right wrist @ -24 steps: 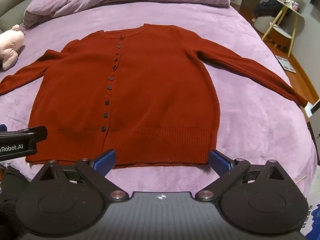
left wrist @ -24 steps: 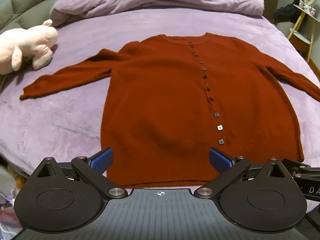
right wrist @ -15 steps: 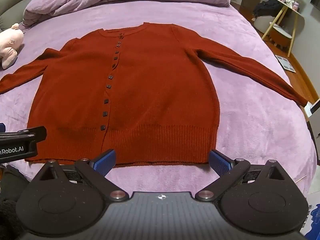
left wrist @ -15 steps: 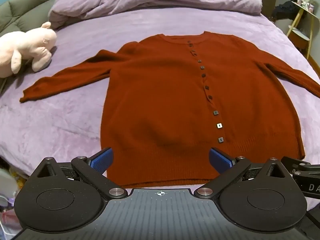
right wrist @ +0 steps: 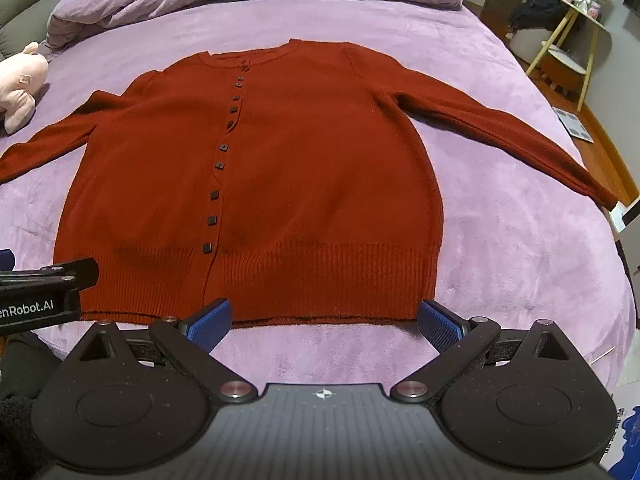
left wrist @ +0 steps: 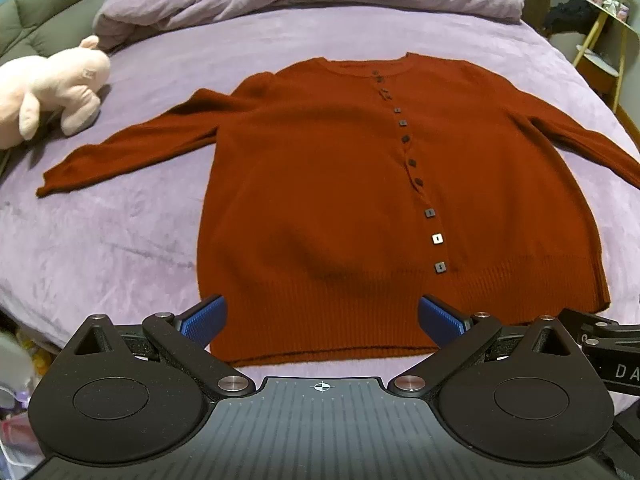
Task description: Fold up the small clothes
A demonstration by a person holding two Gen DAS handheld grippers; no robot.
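A rust-red cardigan [left wrist: 340, 184] is laid flat, buttoned, on a purple bedspread [left wrist: 100, 232], sleeves spread outward. Its ribbed hem is seen just beyond the left gripper [left wrist: 320, 316] and the right gripper [right wrist: 324, 318] (both spread wide, nothing pinched). A pink plush toy [left wrist: 48, 88] is seen off the left sleeve.

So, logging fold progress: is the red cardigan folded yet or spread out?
Spread out: the red cardigan lies flat on the bed, buttoned, both sleeves stretched sideways.

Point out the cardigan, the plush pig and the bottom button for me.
cardigan [left wrist: 320, 184]: left wrist view, chest panel.
plush pig [left wrist: 52, 84]: left wrist view, its body.
bottom button [right wrist: 207, 248]: right wrist view, button face.
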